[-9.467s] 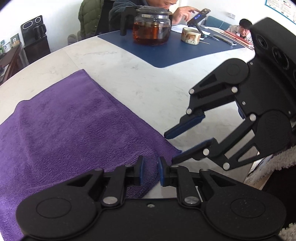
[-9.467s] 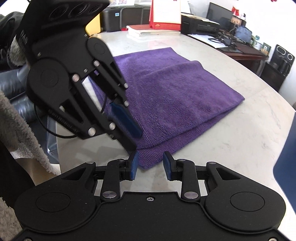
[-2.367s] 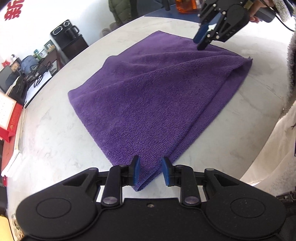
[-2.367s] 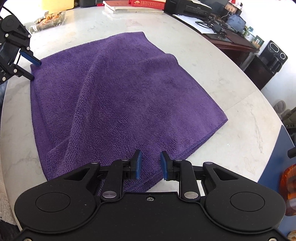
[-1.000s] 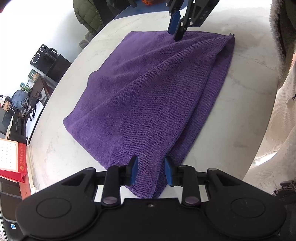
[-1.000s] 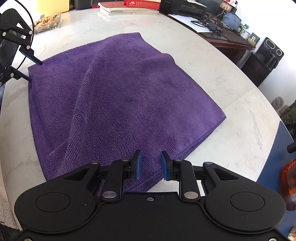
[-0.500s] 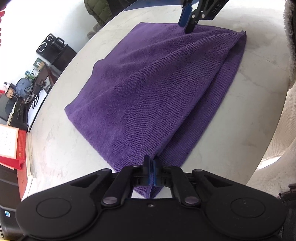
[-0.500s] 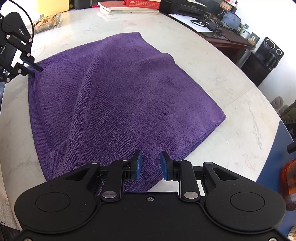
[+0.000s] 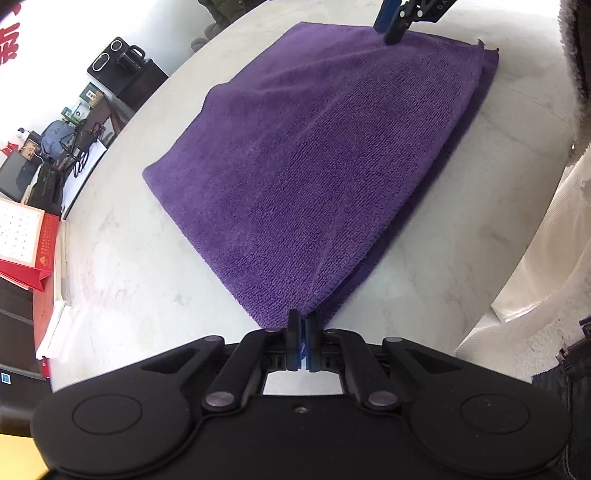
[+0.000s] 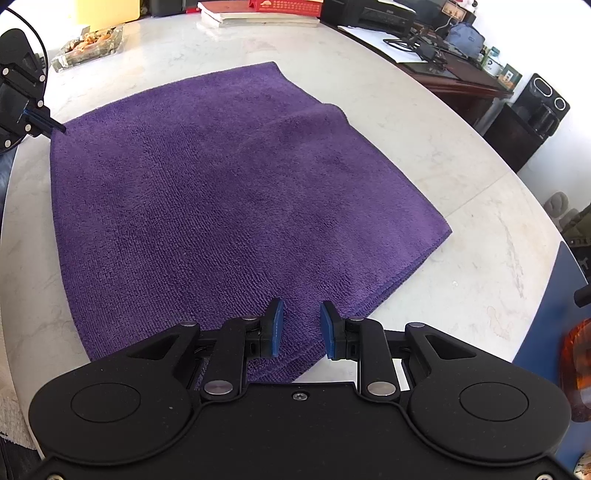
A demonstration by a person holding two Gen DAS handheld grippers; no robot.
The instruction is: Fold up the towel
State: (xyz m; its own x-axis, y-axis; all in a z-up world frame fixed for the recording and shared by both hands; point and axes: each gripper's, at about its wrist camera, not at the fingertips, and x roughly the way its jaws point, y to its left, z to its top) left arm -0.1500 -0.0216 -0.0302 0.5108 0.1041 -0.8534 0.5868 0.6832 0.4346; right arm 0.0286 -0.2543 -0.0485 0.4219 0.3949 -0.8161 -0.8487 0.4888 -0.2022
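The left gripper (image 9: 300, 345) is pinched tight on the near corner of the purple towel (image 9: 325, 147), while the right gripper (image 10: 301, 328) stands part-open with its blue pads (image 10: 275, 328) straddling the opposite near corner, seemingly resting on the cloth without squeezing it, though contact is hard to judge. The towel lies folded double and nearly flat on a round, white marbled table (image 10: 424, 147), its pile ribbed and its edges stitched. Around the table are a red calendar (image 9: 22, 240), books (image 10: 255, 16) and a dark desk (image 10: 461, 77) cluttered with cables.
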